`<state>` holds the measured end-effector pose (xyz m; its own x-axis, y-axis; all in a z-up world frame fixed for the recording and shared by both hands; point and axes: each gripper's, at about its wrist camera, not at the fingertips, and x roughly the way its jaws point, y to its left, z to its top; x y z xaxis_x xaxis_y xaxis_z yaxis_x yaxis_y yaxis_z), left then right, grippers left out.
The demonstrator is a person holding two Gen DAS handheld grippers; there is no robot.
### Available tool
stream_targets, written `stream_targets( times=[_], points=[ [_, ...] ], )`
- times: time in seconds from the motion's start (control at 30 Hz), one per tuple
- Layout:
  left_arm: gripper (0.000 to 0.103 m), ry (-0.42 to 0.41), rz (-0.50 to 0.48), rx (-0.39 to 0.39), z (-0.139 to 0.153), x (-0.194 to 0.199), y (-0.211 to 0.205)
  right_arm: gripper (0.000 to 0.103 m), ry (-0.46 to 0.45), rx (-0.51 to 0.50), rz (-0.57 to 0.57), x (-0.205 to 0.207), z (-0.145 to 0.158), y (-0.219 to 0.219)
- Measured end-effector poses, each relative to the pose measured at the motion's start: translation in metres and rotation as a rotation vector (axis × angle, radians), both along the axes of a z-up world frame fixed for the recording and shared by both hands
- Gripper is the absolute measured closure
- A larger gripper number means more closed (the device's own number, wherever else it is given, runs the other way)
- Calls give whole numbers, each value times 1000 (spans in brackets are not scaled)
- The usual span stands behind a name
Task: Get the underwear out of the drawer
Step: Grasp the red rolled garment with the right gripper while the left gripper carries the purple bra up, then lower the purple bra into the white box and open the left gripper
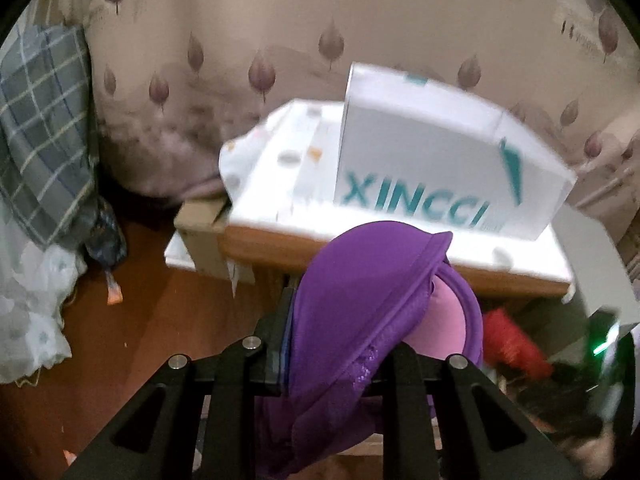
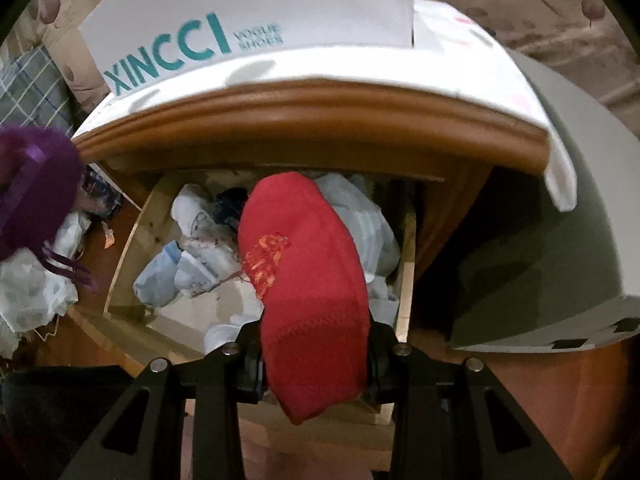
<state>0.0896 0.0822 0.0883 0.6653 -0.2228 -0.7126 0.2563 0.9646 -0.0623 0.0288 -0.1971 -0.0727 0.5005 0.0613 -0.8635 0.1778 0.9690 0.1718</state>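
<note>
My left gripper (image 1: 340,344) is shut on purple underwear (image 1: 360,300) with a pink lining, which drapes over its fingers in front of the wooden nightstand (image 1: 400,272). In the right wrist view that purple underwear (image 2: 36,192) hangs at the left edge. My right gripper (image 2: 316,356) is shut on red underwear (image 2: 308,280) with an orange embroidered patch, held above the open wooden drawer (image 2: 132,248). The drawer holds several white and pale blue bundled items (image 2: 192,256). The red underwear (image 1: 512,340) shows blurred at lower right in the left wrist view.
A white shoe box (image 1: 432,172) printed XINCCI sits on the nightstand's white cloth cover (image 2: 400,60). A leaf-patterned curtain (image 1: 240,60) hangs behind. A plaid fabric (image 1: 44,140) and white bedding (image 1: 28,300) lie at left on the brown floor (image 1: 160,312). A grey curved object (image 2: 560,248) stands right of the nightstand.
</note>
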Motion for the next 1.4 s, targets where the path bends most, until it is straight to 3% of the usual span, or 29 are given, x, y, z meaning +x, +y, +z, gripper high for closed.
stream_targets(
  times=[0.3, 0.53, 0.73, 0.9, 1.13, 1.4],
  points=[
    [85, -119, -51, -7, 95, 16, -19, 68, 3, 39, -39, 0, -35, -18],
    [85, -170, -106, -29, 142, 74, -69, 68, -23, 12, -34, 1, -34, -12],
    [84, -122, -126, 11, 132, 124, -104, 68, -37, 5, -75, -6, -32, -19],
    [84, -77, -78, 63, 107, 157, -116, 68, -48, -7, -118, -12, -30, -25],
    [84, -43, -78, 124, 86, 178, -131, 68, -55, -30, -151, -9, -29, -22],
    [84, -18, -92, 190, 73, 194, -150, 68, -45, 15, -180, -8, -33, -27]
  ],
)
